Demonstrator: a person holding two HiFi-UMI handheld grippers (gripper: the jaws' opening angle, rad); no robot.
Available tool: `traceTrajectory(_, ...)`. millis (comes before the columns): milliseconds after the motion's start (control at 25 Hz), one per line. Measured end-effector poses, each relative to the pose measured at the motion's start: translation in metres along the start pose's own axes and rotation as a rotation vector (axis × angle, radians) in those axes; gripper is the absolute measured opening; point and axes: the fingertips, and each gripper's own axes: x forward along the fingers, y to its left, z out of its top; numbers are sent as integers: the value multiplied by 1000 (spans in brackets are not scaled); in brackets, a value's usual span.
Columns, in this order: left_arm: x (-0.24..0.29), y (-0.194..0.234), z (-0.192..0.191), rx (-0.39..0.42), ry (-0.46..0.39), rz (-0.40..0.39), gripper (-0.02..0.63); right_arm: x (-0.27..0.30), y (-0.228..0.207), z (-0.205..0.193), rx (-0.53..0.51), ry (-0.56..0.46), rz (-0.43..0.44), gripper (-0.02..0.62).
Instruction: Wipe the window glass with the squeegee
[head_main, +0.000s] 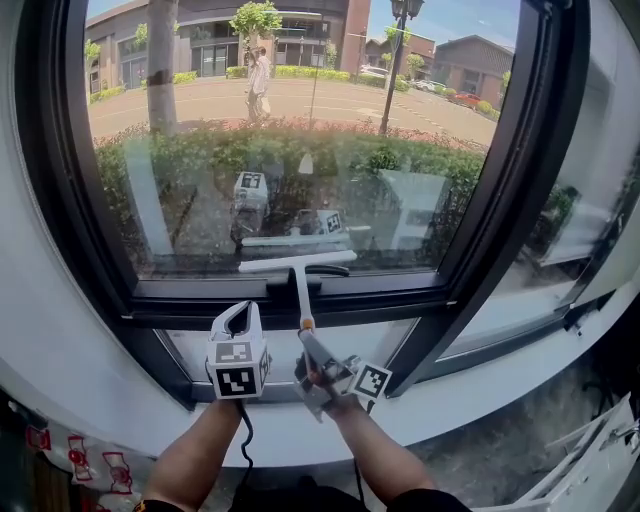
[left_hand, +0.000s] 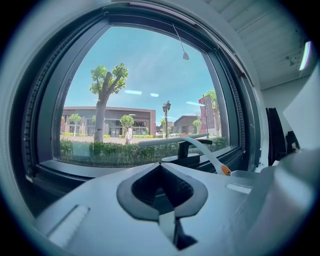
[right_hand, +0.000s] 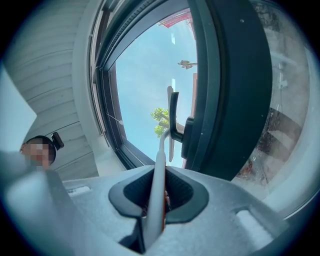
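Holding the squeegee by the lower end of its white shaft, just under the orange band; blade level and low, along the bottom edge of the glass, just above the lower frame and close by the black latch; cannot tell whether the rubber is pressed on the pane or just off it.

Clamped in the right claw, jaws closed on the shaft, which runs up between the pads toward the latch in the right gripper view; claw tilted forward, below the frame and over the white sill.

Just beside it, the left claw; jaws together, nothing between them; upright, apart from the squeegee and taking no part in the grip.

Beyond the pane, only a hedge and a street; no streaks or suds to be made out on the glass from here.

Probably at the foot of a pass or setting up for one, with nearly the whole pane above the blade not yet covered from this position.

Next, most likely: raise the blade to the top of the pane, set it flat against the glass, draw down with even pressure; keep the shaft firm in the jaws so the blade does not twist; stay clear of the latch at the bottom; overlap the following pass.
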Motion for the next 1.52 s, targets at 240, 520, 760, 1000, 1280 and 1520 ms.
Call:
traceTrajectory(240, -2, -15, 31, -1, -71, -16, 17, 11, 40, 21, -50, 5, 94, 43)
traceTrajectory(520, -5, -53, 125, 81, -224, -45, 18, 41, 114, 104, -211, -17, 208, 43)
traceTrajectory(760, -5, -74, 194, 134, -315, -19, 18, 72, 179, 178, -280, -42, 301, 43)
traceTrajectory(1000, -7, -83, 240, 156, -380, -4, 18, 99, 211, 222, -277, -56, 344, 43)
traceTrajectory(1280, 0, -86, 244, 150, -367, -12, 18, 105, 207, 233, -253, -58, 337, 44)
traceTrajectory(1520, 6, -89, 227, 130, -341, -26, 18, 91, 191, 222, -228, -60, 331, 44)
